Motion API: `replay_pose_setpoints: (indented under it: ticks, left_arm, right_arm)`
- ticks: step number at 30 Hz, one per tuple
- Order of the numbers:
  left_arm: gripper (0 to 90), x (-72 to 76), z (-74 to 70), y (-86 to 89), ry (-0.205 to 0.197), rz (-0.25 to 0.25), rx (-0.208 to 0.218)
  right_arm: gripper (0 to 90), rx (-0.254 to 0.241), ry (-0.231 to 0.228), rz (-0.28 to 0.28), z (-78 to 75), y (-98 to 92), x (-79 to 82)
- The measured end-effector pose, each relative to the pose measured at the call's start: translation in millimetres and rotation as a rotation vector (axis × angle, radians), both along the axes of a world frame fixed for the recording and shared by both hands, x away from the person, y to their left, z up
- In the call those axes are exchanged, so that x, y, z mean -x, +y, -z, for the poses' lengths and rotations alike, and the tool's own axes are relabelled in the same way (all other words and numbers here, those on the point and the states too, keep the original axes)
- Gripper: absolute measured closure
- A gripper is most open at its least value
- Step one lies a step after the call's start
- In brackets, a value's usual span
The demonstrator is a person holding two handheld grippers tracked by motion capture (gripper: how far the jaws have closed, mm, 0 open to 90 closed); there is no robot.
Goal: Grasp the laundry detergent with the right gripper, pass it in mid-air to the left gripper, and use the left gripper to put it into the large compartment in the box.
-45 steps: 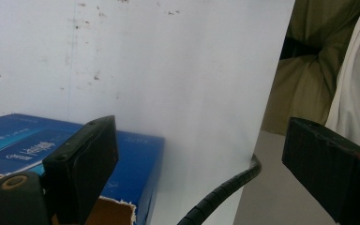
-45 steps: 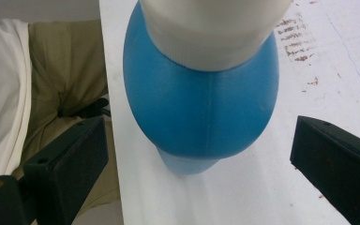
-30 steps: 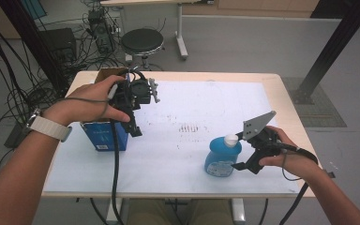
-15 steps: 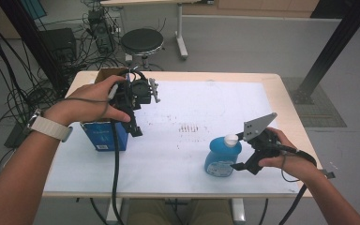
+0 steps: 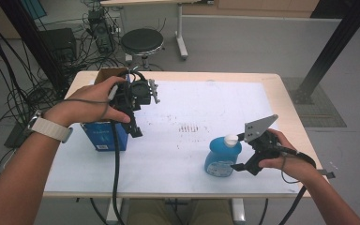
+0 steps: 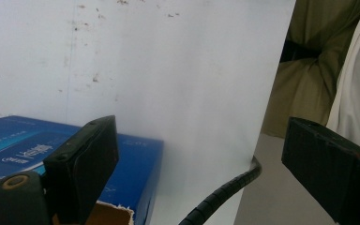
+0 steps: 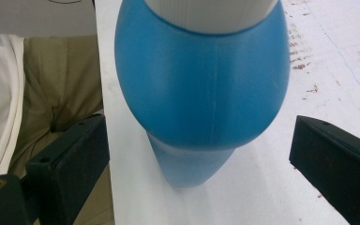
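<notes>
At the left of the table (image 5: 178, 154), my left gripper (image 5: 136, 129) hangs over the near right corner of the blue box (image 5: 104, 136), my hand wrapped round its body and its cable trailing down over the table's front edge. In the left gripper view, its two black jaws stand wide apart with nothing between them; the box's blue side (image 6: 140, 159) and a torn cardboard rim lie below the left jaw, and the white table sheet (image 6: 168, 70) stretches past it. The box stands open-topped near the table's left edge, its brown flap towards the far side.

The middle of the sheet carries a patch of small dark marks (image 5: 192, 127), well apart from both grippers.

Towards the right, near the front edge, the blue bottle (image 5: 221, 159) stands upright with its white cap (image 5: 231, 139) on top. My right gripper (image 5: 240, 165) sits just beside the bottle on its right, the grey three-cornered plate tilted above it. In the right gripper view the bottle's rounded blue body (image 7: 201, 89) sits between my jaws, which stand apart on either side with clear gaps, so they are not pressing on it.
</notes>
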State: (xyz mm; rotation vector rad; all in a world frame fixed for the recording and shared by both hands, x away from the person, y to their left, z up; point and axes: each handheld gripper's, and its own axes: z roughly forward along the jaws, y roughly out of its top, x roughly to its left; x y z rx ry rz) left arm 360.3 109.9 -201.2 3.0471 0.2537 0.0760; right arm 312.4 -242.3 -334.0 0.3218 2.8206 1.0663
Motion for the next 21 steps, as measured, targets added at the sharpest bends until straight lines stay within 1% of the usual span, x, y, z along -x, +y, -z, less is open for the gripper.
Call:
replay_pose_setpoints:
  ticks: [5,11,21]
  left_arm:
    - [11.8,-0.2,0.4,0.1,0.002,-0.003,0.002]
    - [11.7,-0.6,0.2,-0.2,0.002,0.001,-0.002]
    - [11.8,-0.4,0.4,0.3,-0.001,0.000,0.004]
  right_arm:
    - [5.1,-0.007,-0.005,-0.002,2.5,-0.8,-0.5]
    - [5.2,-0.011,-0.001,0.003,4.9,-2.2,-0.5]
    - [5.4,-0.009,-0.001,0.005,5.6,-2.4,-0.9]
